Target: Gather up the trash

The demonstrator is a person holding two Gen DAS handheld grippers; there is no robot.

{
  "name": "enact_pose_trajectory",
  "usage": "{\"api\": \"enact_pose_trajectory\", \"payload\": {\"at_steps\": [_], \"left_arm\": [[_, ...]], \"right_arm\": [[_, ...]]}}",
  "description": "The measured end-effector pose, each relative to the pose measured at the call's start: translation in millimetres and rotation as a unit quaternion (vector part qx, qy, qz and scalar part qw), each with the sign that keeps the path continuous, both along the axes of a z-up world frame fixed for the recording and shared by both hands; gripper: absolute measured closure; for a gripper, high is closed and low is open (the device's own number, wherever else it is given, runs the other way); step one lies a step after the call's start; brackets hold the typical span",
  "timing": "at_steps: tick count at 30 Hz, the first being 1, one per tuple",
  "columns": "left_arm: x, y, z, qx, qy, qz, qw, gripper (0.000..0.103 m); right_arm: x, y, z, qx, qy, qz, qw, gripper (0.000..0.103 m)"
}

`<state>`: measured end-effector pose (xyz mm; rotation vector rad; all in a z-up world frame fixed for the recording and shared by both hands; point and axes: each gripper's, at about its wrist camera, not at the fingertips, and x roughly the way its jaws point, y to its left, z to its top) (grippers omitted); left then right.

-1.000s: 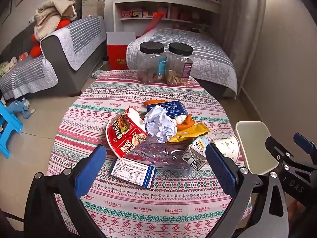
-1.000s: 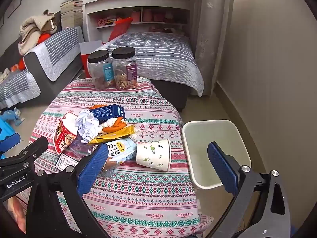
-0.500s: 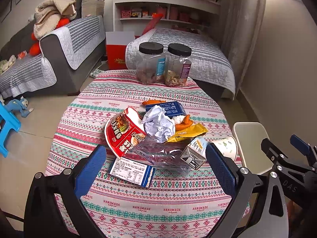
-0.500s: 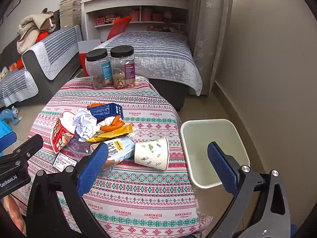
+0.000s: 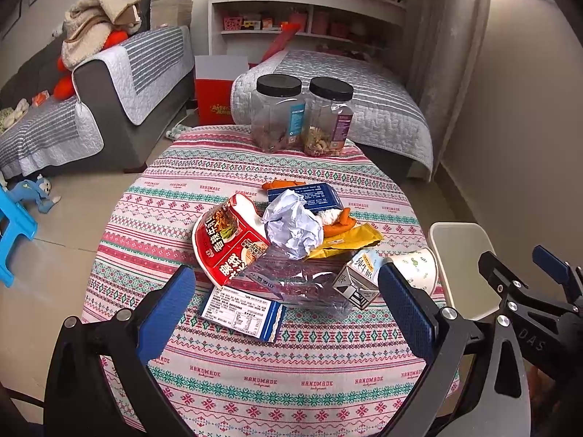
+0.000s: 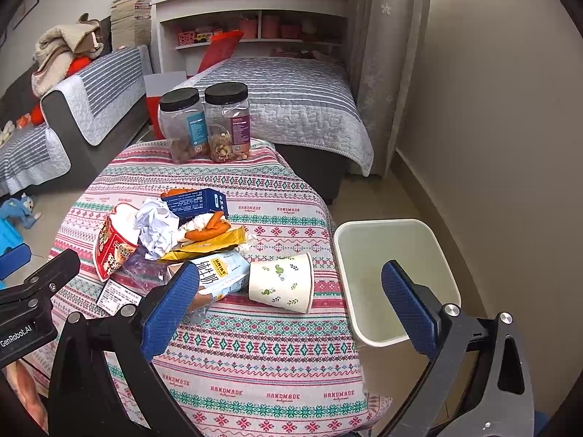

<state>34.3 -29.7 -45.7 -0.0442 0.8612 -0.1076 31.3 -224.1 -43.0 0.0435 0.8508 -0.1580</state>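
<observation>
A heap of trash lies mid-table: a red noodle cup, crumpled white paper, a blue box, a yellow wrapper, a clear plastic bag, a milk carton, a paper cup on its side and a printed label packet. A white bin stands on the floor right of the table. My left gripper hovers open above the table's near side, just short of the heap. My right gripper is open too, spanning the paper cup and the bin.
Two black-lidded clear jars stand at the table's far edge. A patterned cloth covers the round table. Beyond it are a bed, a grey sofa, a shelf unit and a red box; a blue stool and toy lie left.
Both grippers have drifted slightly back and up, so the heap sits a little lower and smaller in view. Nothing on the table has moved, and both stay open.
</observation>
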Motion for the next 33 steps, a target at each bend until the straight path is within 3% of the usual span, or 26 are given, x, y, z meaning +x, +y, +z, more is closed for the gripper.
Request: {"api": "enact_pose_trajectory", "payload": {"at_steps": [26, 33], "left_arm": [[0.9, 1.5, -4.9, 0.003, 0.002, -0.002, 1.0000, 0.006], [6.4, 4.8, -13.2, 0.012, 0.014, 0.004, 0.9998, 0.006]], "right_arm": [[2.3, 1.7, -3.1, -0.001, -0.015, 0.008, 1.000, 0.007], [21.0, -15.5, -12.4, 0.051, 0.032, 0.019, 0.998, 0.007]]}}
